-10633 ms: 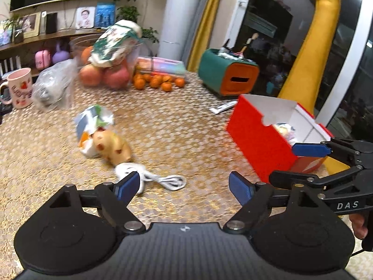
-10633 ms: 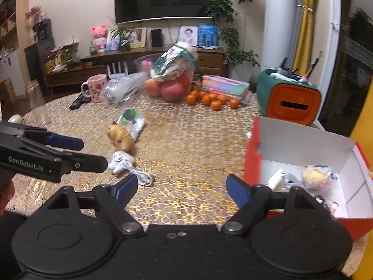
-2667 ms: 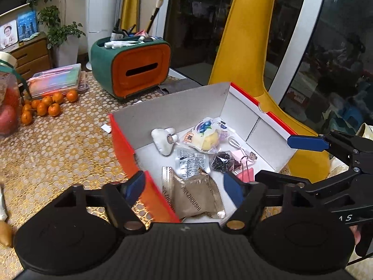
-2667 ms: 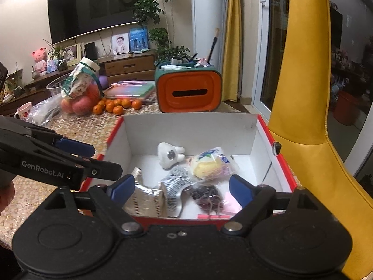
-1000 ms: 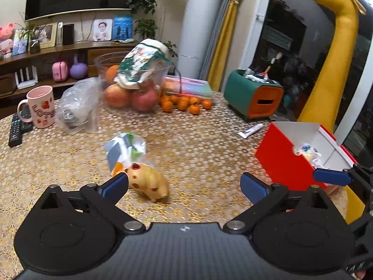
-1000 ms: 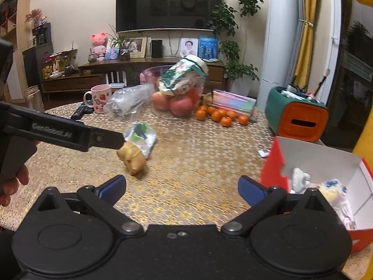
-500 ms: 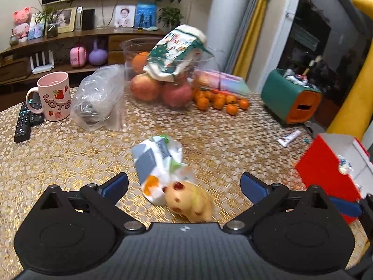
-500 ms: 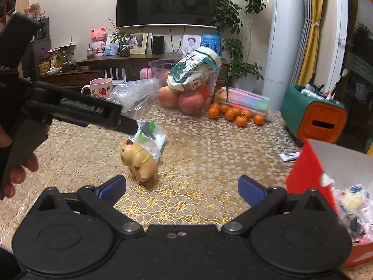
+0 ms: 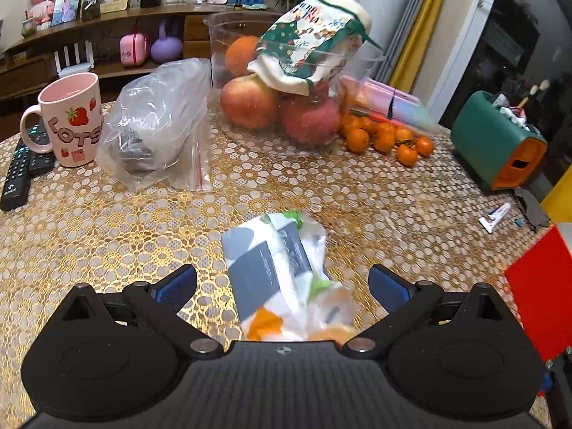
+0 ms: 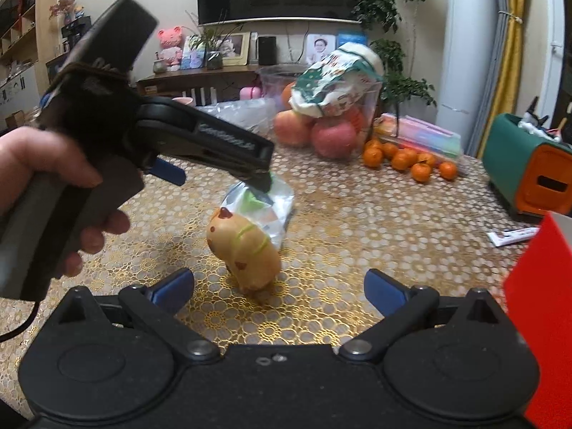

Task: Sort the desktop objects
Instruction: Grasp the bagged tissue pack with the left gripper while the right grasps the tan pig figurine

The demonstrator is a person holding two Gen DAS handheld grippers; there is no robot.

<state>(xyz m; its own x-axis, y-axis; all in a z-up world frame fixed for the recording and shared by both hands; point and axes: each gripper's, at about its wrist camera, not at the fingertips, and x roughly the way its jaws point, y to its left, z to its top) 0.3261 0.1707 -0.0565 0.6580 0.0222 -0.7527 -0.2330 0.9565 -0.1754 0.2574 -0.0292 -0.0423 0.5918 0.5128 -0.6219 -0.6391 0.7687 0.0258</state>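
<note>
L gripper (image 9: pixel 282 282) wide over packet (image 9: pixel 275 271) | toy (image 10: pixel 246 250) adj | R gripper (image 10: pixel 279 287) wide

So the yellow toy animal (image 10: pixel 246 250) sits on the gold patterned table (image 10: pixel 375 236), right in front of the right gripper (image 10: pixel 279 287), whose blue-tipped fingers are spread wide on either side of it. Touching the toy's far side is a clear plastic packet (image 10: pixel 275 202). The left gripper (image 10: pixel 218 164) hangs above that packet, jaws apart. The red box (image 10: pixel 540 286) is well off to the toy's right.
</note>
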